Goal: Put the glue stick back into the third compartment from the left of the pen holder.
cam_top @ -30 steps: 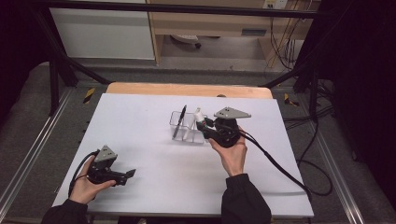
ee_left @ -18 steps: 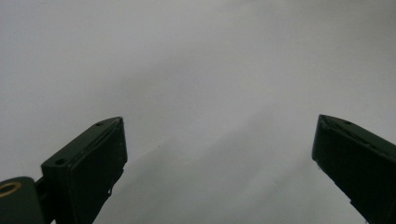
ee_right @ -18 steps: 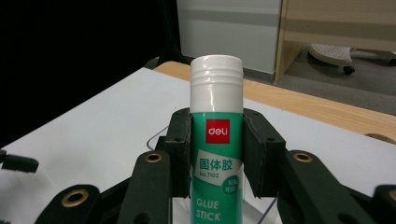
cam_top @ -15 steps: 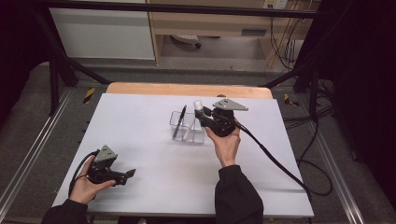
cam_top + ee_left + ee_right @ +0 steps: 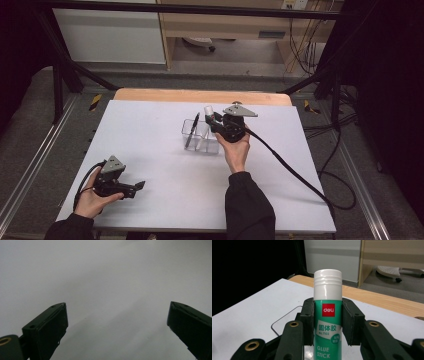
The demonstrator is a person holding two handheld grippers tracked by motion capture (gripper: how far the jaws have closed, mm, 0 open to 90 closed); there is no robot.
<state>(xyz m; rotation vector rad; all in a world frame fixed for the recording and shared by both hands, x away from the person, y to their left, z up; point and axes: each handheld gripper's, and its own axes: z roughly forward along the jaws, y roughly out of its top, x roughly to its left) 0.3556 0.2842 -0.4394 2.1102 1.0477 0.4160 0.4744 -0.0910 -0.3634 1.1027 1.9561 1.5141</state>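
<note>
My right gripper [image 5: 327,322] clamps the glue stick [image 5: 327,315] upright (cap up) above the clear organizer [image 5: 201,135]. My left gripper [image 5: 117,322] gapes empty at the near-left of the white table [image 5: 150,150].

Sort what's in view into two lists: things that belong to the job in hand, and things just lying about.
In the job:
- glue stick, upright, clamped in the right gripper
- clear organizer on the table, beside that gripper

Lying about:
- black pen leaning in the organizer
- left gripper, open, idle over the white table
- cables on the floor
</note>
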